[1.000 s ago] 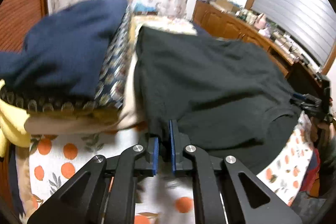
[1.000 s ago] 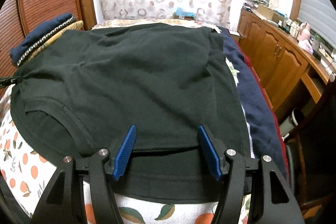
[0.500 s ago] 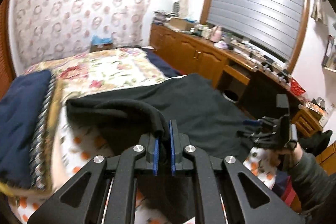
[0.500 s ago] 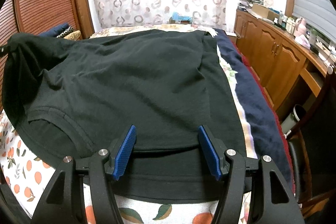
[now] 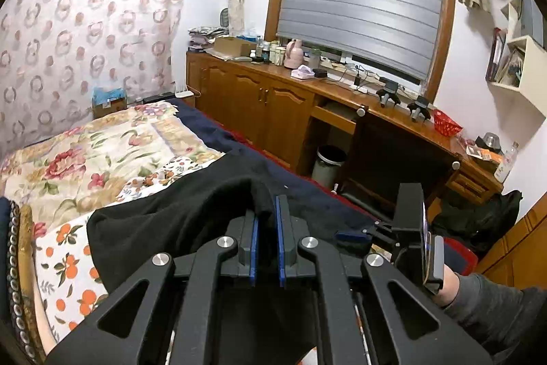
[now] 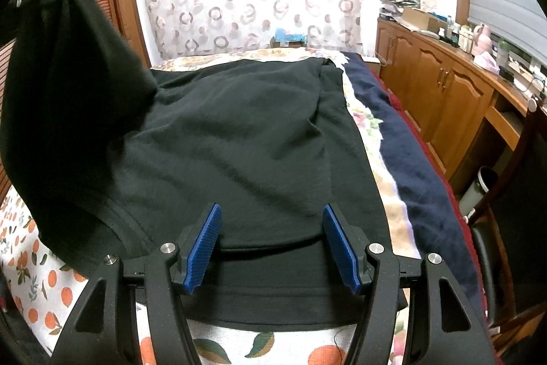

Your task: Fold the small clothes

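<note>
Clenched on a fold of the black shirt [image 5: 191, 214] at lower centre, the left gripper [image 5: 266, 238] lifts its side off the bed [image 6: 34, 283], while the right gripper [image 6: 271, 242] hovers released over the near hem. By my reading the first fold is only begun; the crosswise folds remain. A stack of clothes [image 5: 13, 262] at the left edge crowds the bed.

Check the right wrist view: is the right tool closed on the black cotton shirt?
No. The right tool stands open, its blue pads apart above the black cotton shirt lying on the bed.
</note>
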The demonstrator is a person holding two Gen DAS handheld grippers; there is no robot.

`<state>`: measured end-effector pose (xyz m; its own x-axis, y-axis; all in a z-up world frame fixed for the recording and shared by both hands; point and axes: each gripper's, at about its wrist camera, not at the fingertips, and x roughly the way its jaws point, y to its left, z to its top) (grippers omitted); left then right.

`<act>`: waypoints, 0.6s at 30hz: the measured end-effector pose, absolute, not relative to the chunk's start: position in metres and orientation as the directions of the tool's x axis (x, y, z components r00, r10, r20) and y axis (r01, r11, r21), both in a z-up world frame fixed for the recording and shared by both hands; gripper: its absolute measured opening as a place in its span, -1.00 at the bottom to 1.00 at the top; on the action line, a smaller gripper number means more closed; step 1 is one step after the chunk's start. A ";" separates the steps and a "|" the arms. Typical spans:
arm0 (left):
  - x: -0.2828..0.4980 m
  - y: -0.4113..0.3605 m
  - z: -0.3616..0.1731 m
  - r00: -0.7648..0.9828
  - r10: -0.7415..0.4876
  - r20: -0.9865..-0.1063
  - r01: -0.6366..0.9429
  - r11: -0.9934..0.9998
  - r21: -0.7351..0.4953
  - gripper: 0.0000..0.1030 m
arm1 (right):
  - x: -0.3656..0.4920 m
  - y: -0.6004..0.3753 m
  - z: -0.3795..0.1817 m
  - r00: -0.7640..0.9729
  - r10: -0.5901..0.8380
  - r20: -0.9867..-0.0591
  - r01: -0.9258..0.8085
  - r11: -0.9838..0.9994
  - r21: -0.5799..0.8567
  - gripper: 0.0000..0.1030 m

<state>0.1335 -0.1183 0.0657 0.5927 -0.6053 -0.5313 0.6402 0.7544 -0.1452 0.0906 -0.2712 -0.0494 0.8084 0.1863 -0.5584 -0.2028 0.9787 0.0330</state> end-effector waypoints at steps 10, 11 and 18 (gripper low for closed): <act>0.137 -0.107 0.041 0.578 -0.572 -0.582 0.616 0.774 -0.149 0.50 | 0.093 -0.269 -0.052 0.809 0.185 -0.558 -0.201 0.979 0.034 0.24; 0.136 -0.103 0.040 0.583 -0.570 -0.580 0.610 0.778 -0.151 0.56 | 0.093 -0.268 -0.052 0.808 0.185 -0.559 -0.200 0.979 0.034 0.24; 0.121 -0.066 0.024 0.629 -0.520 -0.577 0.539 0.827 -0.158 0.56 | 0.096 -0.269 -0.052 0.807 0.186 -0.560 -0.197 0.980 0.041 0.24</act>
<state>0.1207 -0.0660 0.0238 0.6292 -0.5204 -0.5773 0.5391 0.8273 -0.1582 0.0957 -0.2687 -0.0517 0.8073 0.1855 -0.5602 -0.1968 0.9796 0.0408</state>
